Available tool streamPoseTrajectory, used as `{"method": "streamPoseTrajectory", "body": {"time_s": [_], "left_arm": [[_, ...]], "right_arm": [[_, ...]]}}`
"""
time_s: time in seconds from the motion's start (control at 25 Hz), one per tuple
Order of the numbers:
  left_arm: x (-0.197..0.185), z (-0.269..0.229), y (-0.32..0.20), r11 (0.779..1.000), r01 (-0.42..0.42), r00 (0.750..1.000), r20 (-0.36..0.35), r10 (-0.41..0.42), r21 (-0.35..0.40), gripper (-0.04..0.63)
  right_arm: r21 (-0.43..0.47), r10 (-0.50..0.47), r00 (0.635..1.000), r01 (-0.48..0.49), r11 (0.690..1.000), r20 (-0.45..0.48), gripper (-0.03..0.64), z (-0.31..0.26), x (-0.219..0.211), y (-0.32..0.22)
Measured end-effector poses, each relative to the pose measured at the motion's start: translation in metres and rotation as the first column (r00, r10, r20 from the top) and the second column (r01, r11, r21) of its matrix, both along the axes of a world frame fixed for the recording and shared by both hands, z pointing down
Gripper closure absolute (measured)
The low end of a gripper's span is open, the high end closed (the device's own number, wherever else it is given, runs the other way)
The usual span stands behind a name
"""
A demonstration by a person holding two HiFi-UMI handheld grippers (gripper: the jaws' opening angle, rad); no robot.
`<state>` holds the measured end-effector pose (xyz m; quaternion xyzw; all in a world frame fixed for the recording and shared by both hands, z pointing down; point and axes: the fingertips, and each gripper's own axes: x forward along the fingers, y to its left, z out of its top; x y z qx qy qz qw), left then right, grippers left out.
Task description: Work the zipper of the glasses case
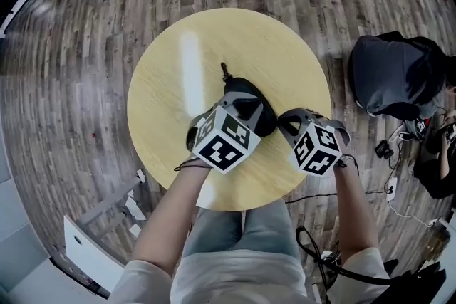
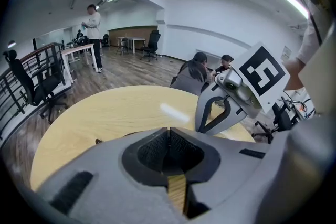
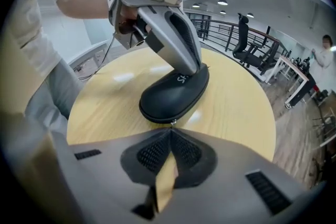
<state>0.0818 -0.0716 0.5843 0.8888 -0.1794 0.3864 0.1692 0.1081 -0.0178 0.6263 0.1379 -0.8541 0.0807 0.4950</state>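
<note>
A black glasses case (image 1: pixel 258 112) lies near the middle of a round, pale wooden worktop (image 1: pixel 178 60), its long side running from the near right to the far left, with a short dark strap (image 1: pixel 226 72) sticking out at its far end. The left tongs (image 1: pixel 235 97) stand on top of the case, clenched tip to tip with nothing between them, as the left gripper view shows; the right gripper view shows their grey tips resting on the case's lid beside white lettering. The right tongs (image 1: pixel 282 123) come in low from the right at the case's near end, pressed together on the small metal zipper pull (image 3: pixel 172 122), which sits right at their tips against the zipper seam. The zipper line around the case looks closed along the side that faces the right gripper view. Both forearms reach in from the near edge of the worktop. On the wooden floor (image 1: pixel 85 46) to the right, a person in dark clothing (image 1: pixel 392 75) sits among cables.
</note>
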Motion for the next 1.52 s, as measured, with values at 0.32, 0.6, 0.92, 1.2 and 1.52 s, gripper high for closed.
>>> {"method": "streamPoseTrajectory", "body": {"time_s": [0.32, 0.6, 0.92, 1.2, 1.52], "left_arm": [[0.009, 0.002, -0.004, 0.998, -0.017, 1.000, 0.012, 0.016, 0.054, 0.581], [-0.007, -0.003, 0.004, 0.999, -0.031, 0.999, 0.042, 0.030, 0.041, 0.581], [-0.022, 0.001, -0.006, 0.998, 0.047, 0.997, 0.063, -0.050, 0.047, 0.581], [-0.020, 0.003, -0.010, 0.994, 0.080, 0.996, 0.038, -0.083, 0.078, 0.581], [-0.020, 0.003, -0.010, 0.991, 0.085, 0.995, 0.034, -0.089, 0.098, 0.580]], "right_arm": [[-0.066, 0.072, 0.997, -0.070, 0.995, 0.031, 0.617, -0.003, -0.010, 0.034], [-0.042, 0.186, 0.982, -0.184, 0.982, 0.040, 0.617, -0.003, -0.004, 0.028], [0.070, 0.160, 0.987, -0.160, 0.985, 0.002, 0.617, 0.001, 0.017, -0.027], [0.004, 0.151, 0.988, -0.151, 0.988, 0.017, 0.617, -0.003, 0.014, -0.011], [-0.021, 0.218, 0.974, -0.218, 0.976, 0.060, 0.617, -0.003, -0.010, 0.007]]}}
